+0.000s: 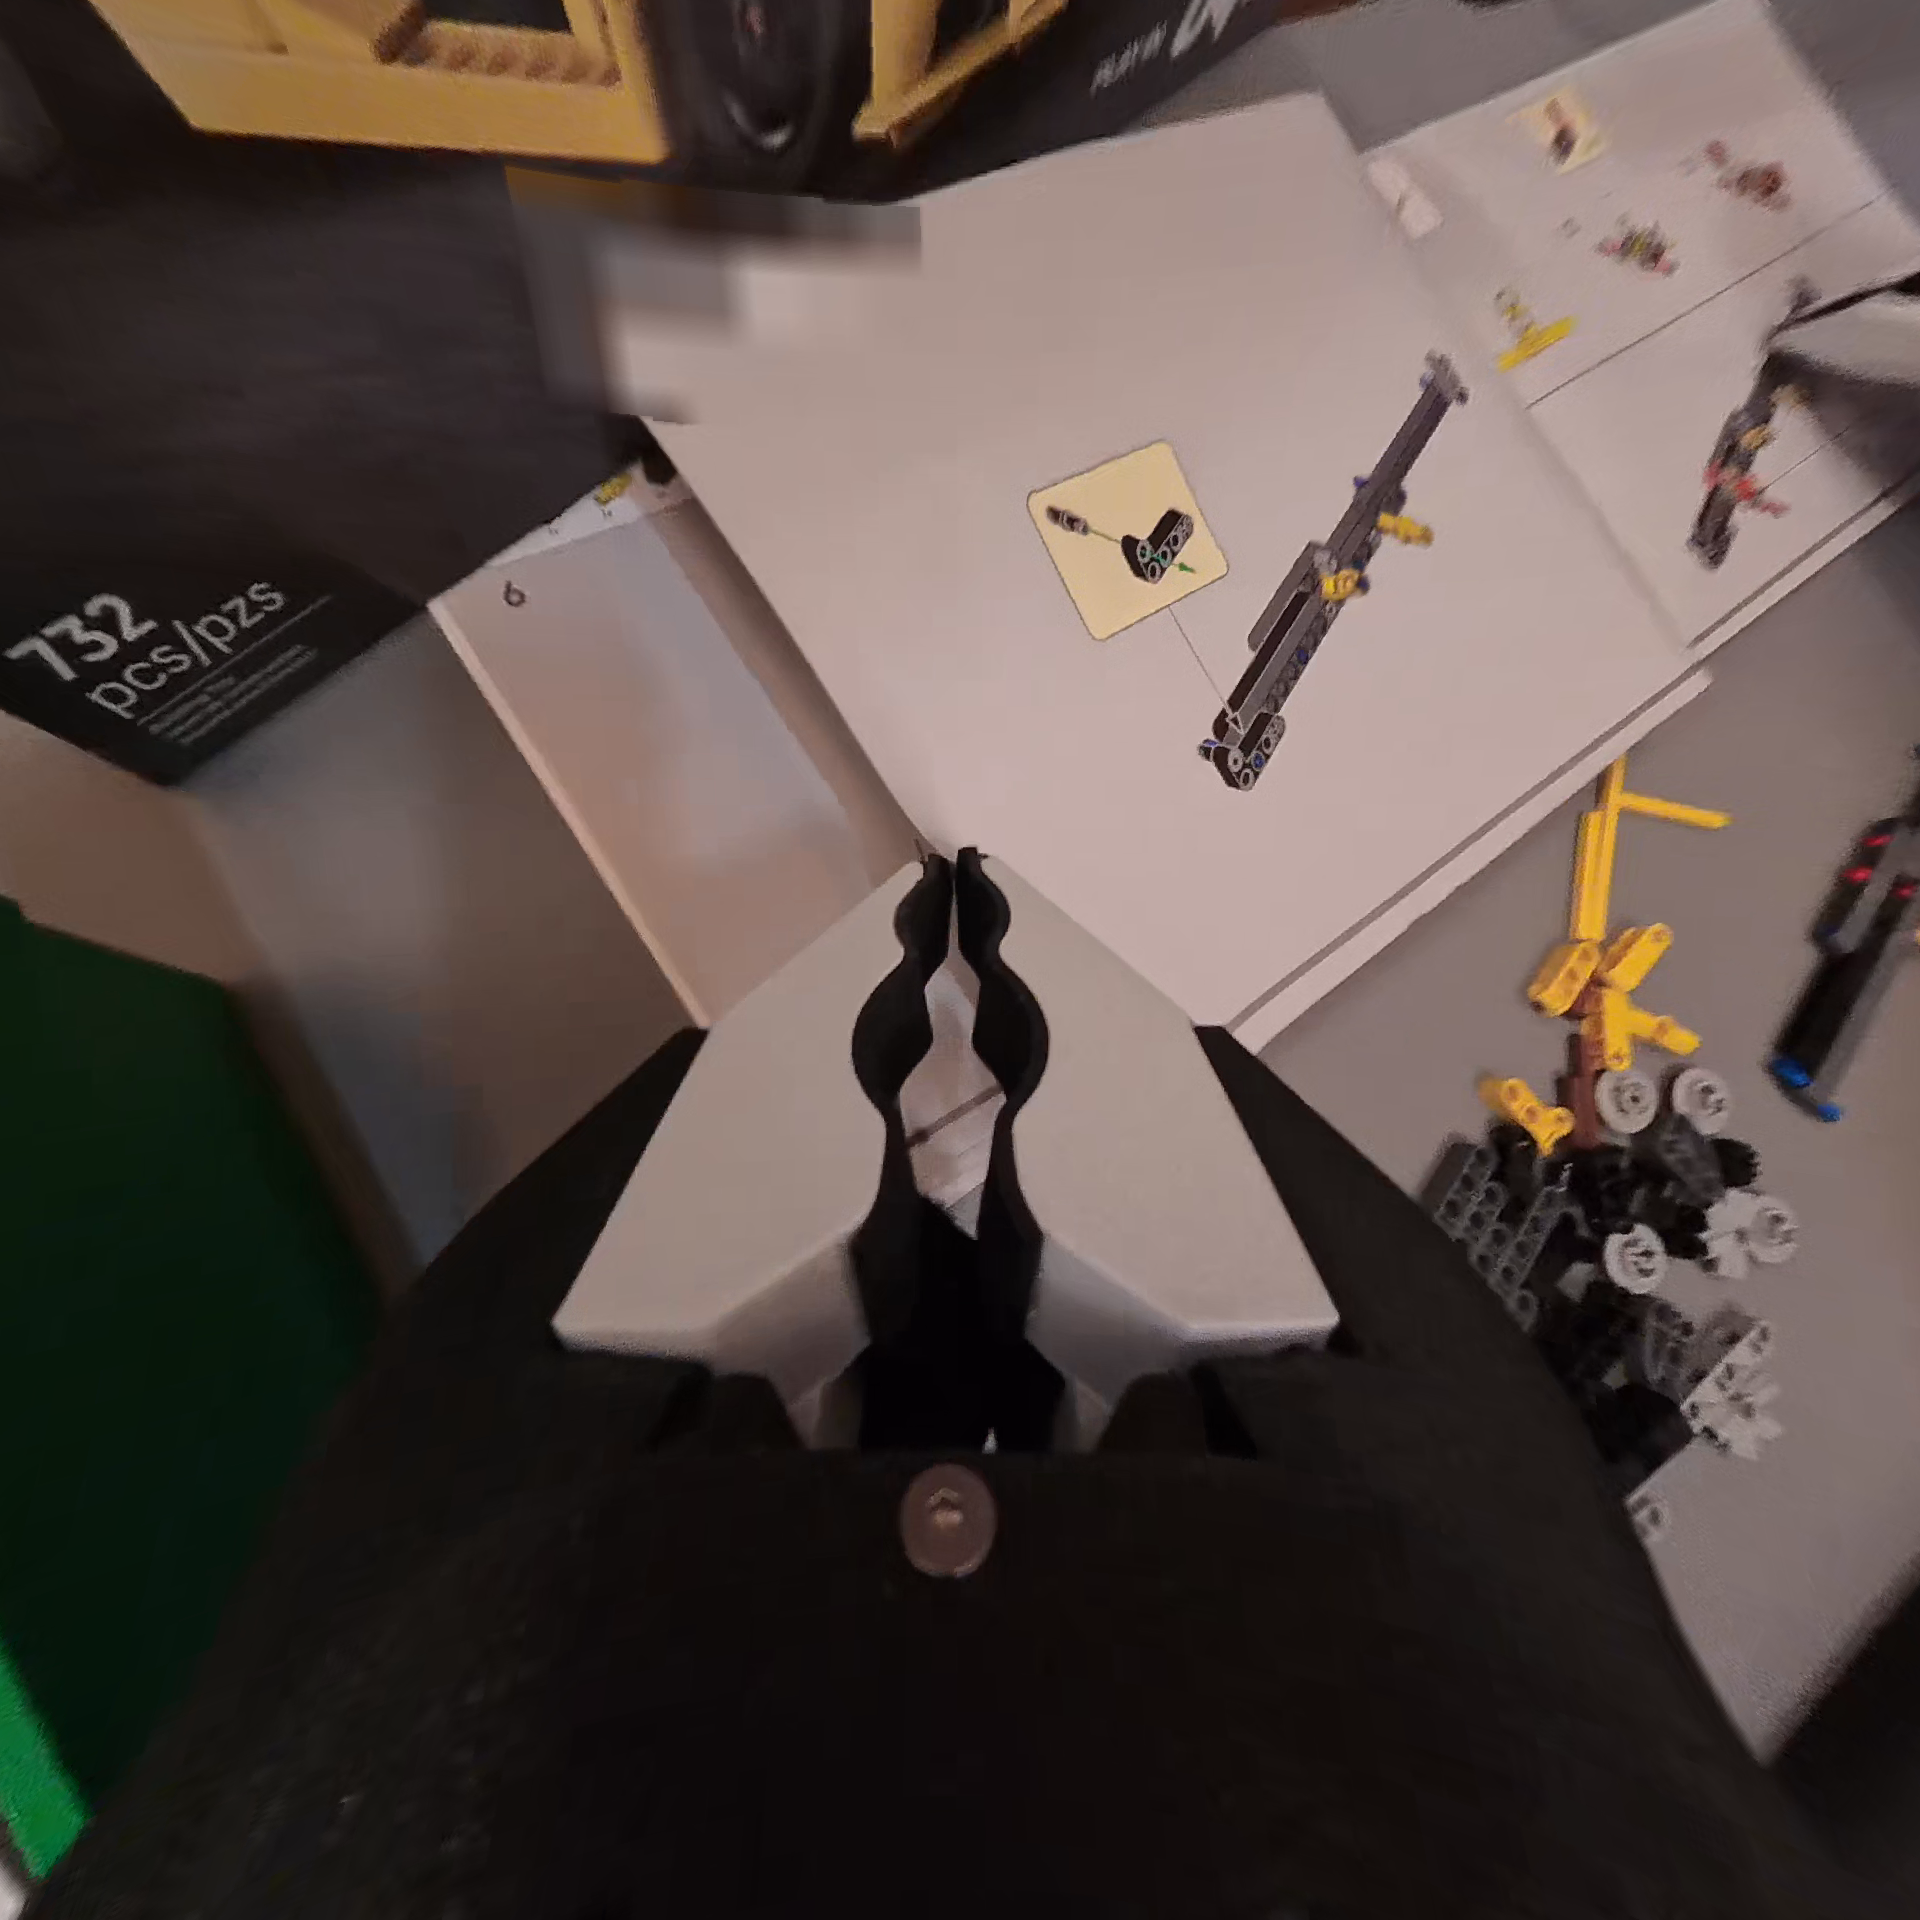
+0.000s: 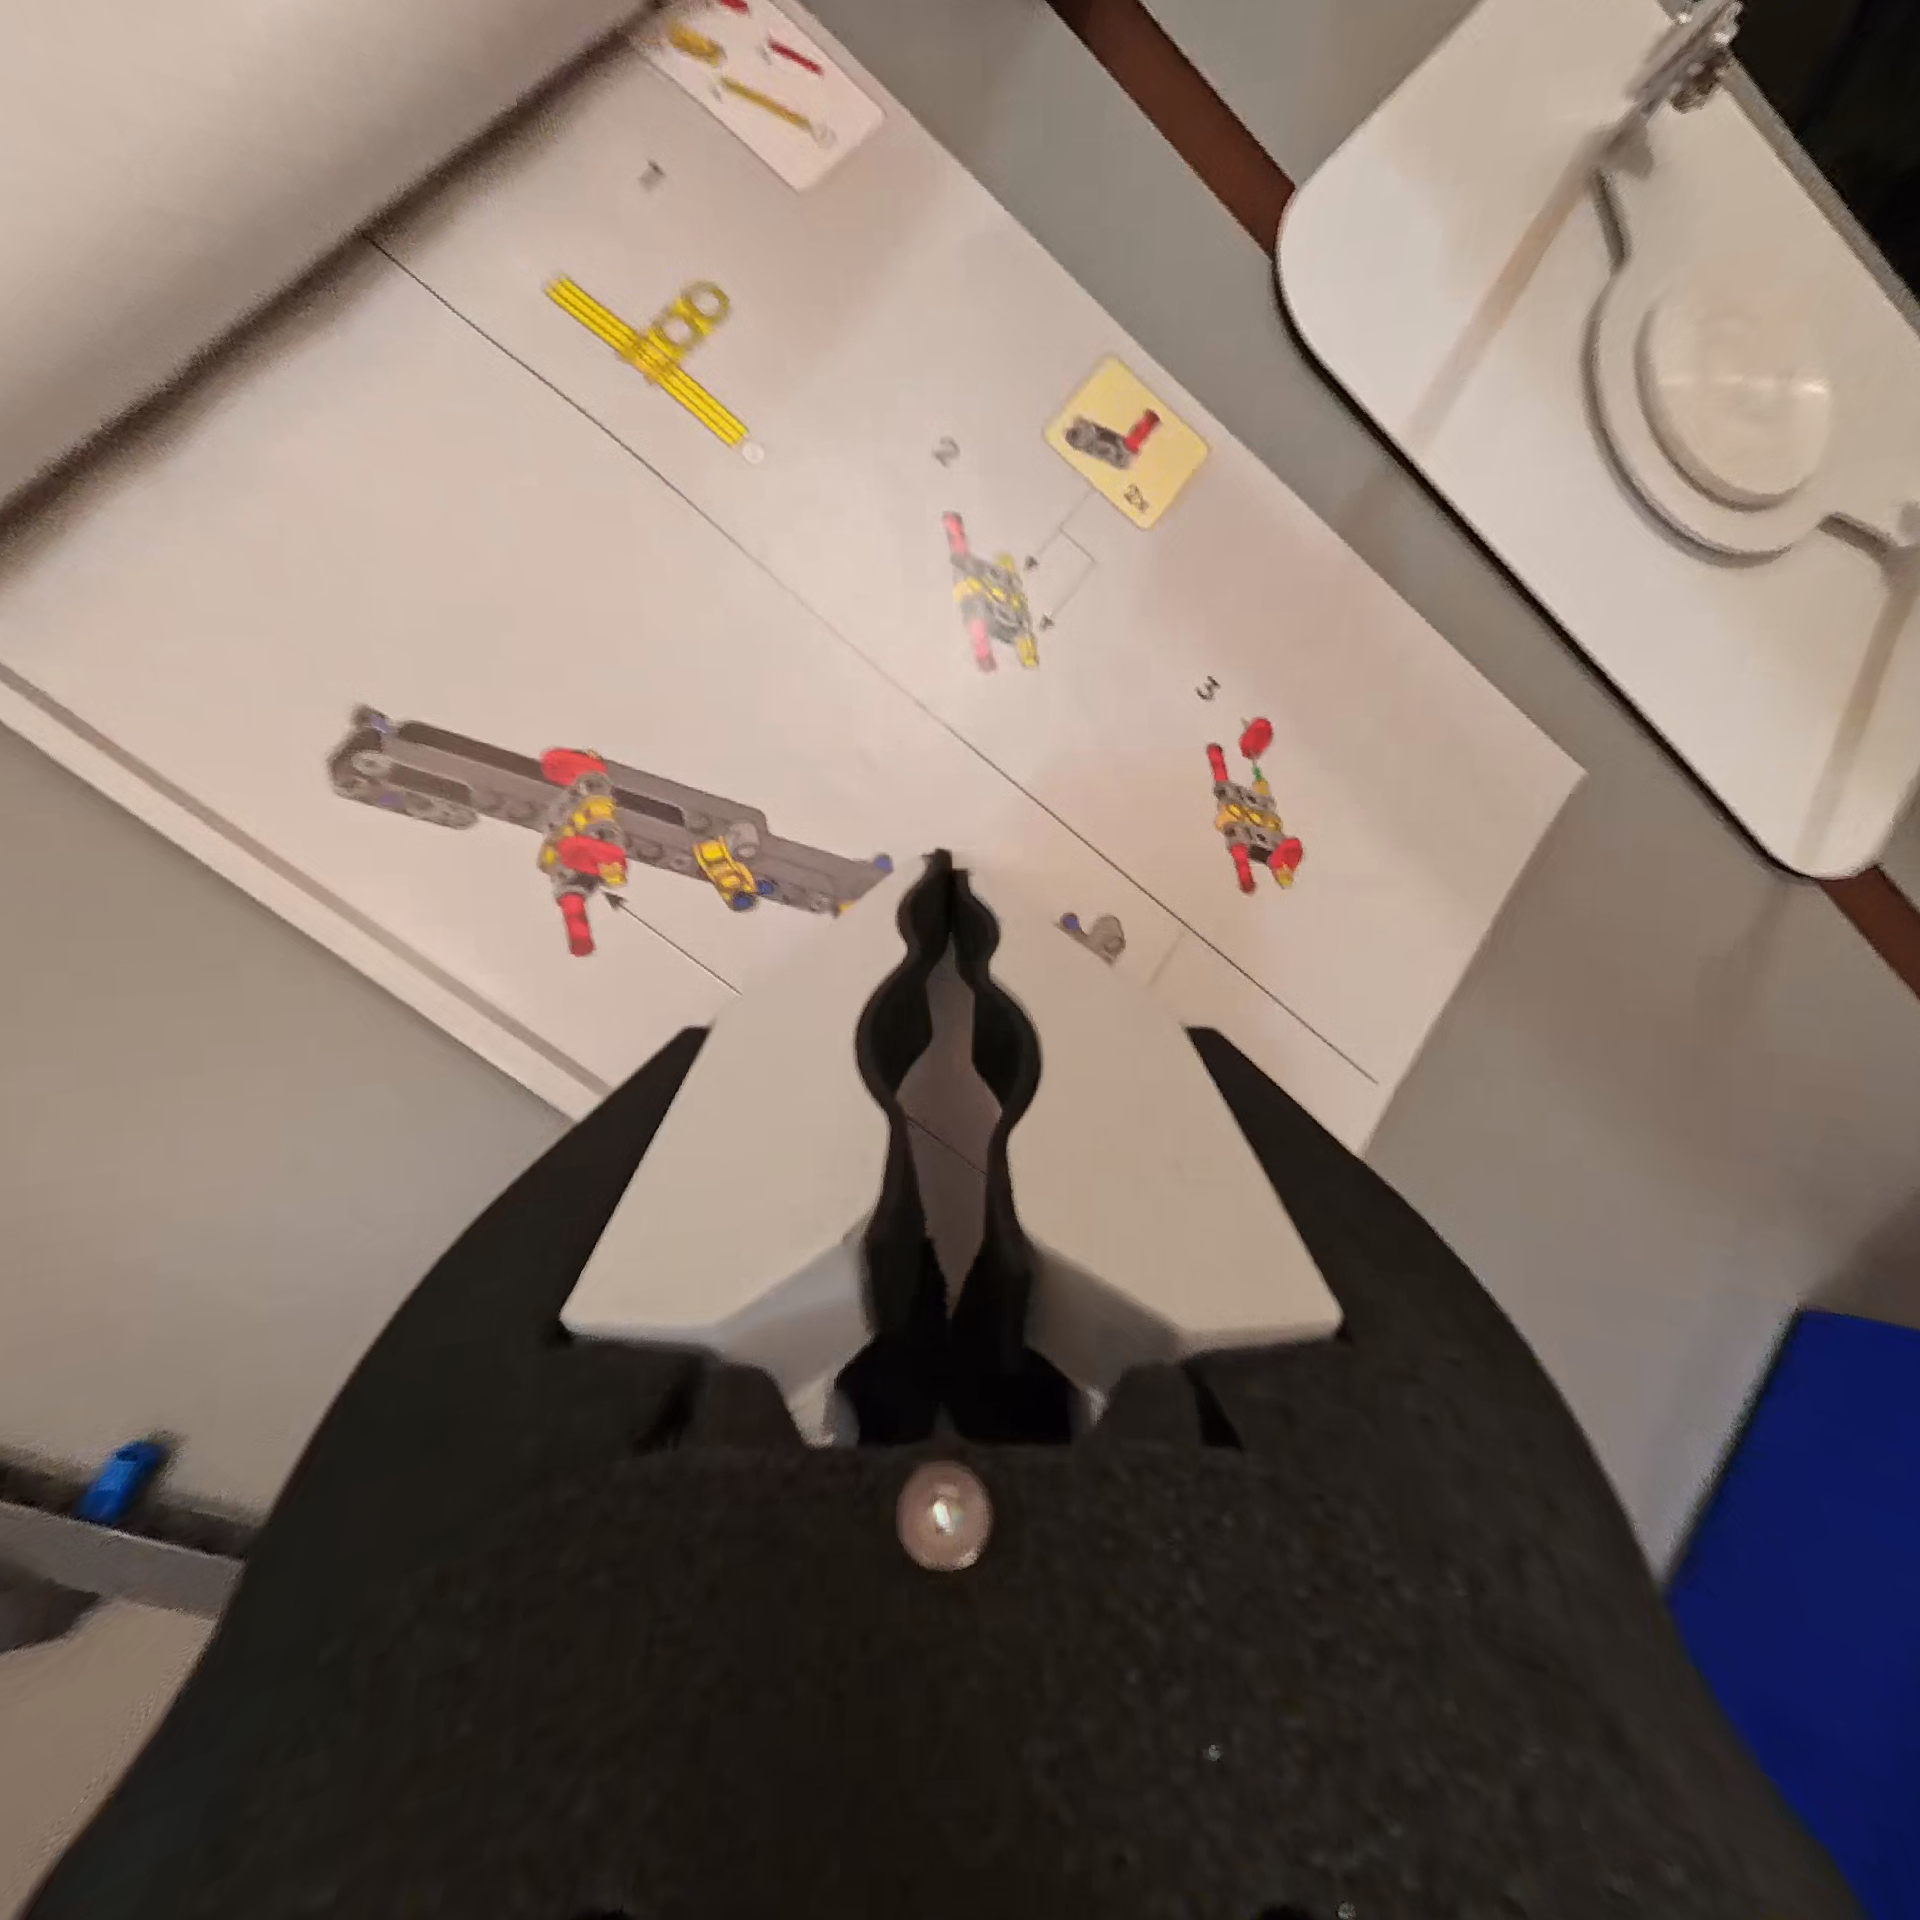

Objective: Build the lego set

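Observation:
My left gripper (image 1: 954, 862) is shut, its black fingertips together, and hovers over the near edge of the open instruction booklet (image 1: 1143, 416). Loose Lego pieces lie on the grey table to its right: a pile of black and grey parts (image 1: 1621, 1216), yellow parts (image 1: 1605, 987), and a black beam assembly with red and blue pins (image 1: 1849, 966). My right gripper (image 2: 940, 862) is also shut, tips together, above another page of the booklet (image 2: 727, 582) with drawings of the build steps.
The set's box (image 1: 416, 94) stands at the back, with a black box corner (image 1: 156, 665) at left and a green object (image 1: 104, 1247) beside it. A white rounded object (image 2: 1662, 416) lies at the right view's top right, and a blue object (image 2: 1808, 1558) at lower right.

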Tool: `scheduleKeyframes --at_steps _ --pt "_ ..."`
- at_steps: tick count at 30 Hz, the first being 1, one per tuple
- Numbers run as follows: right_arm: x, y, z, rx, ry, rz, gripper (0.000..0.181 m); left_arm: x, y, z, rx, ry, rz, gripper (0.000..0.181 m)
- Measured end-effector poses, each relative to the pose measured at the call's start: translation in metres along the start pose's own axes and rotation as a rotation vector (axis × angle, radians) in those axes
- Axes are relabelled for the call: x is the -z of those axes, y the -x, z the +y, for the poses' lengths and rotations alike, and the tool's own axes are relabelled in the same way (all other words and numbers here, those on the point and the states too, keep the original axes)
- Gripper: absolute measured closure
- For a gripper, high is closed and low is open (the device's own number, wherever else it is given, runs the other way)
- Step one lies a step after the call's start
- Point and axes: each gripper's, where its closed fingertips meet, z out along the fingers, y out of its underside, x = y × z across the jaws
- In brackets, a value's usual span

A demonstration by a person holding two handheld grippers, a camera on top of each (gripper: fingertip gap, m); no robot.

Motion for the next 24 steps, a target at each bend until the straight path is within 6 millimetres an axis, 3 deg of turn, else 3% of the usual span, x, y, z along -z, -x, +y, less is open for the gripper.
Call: scheduleKeyframes --at_steps 7,9,10,12,14,15,19,21,24 --pt "0.011 -0.04 0.03 0.048 0.064 0.153 0.181 -0.018 -0.005 0.013 -0.219 0.097 -0.23 0.181" --pt "0.016 -0.044 0.021 0.094 0.065 0.207 0.181 -0.017 -0.003 0.016 -0.279 0.124 -0.306 0.181" --pt "0.019 -0.026 0.002 0.118 -0.018 0.16 0.181 -0.017 -0.006 0.017 -0.281 0.128 -0.305 0.181" --pt "0.023 0.037 -0.036 0.171 -0.165 -0.068 0.181 -0.014 -0.005 0.02 -0.286 0.13 -0.327 0.181" --pt "0.02 0.089 -0.048 0.213 -0.175 -0.271 0.181 -0.01 -0.002 0.027 -0.282 0.152 -0.344 0.181" --pt "0.017 0.103 -0.049 0.218 -0.161 -0.328 0.181 -0.007 0.001 0.029 -0.282 0.157 -0.362 0.181" --pt "0.007 0.117 -0.046 0.219 -0.13 -0.378 0.181 -0.005 0.0 0.037 -0.299 0.177 -0.365 0.18" --pt "0.008 0.118 -0.048 0.247 -0.136 -0.37 0.181 -0.003 -0.008 0.026 -0.33 0.126 -0.37 0.179" --pt "0.012 0.131 -0.051 0.26 -0.153 -0.426 0.181 -0.011 -0.057 -0.015 -0.433 -0.046 -0.237 0.177"
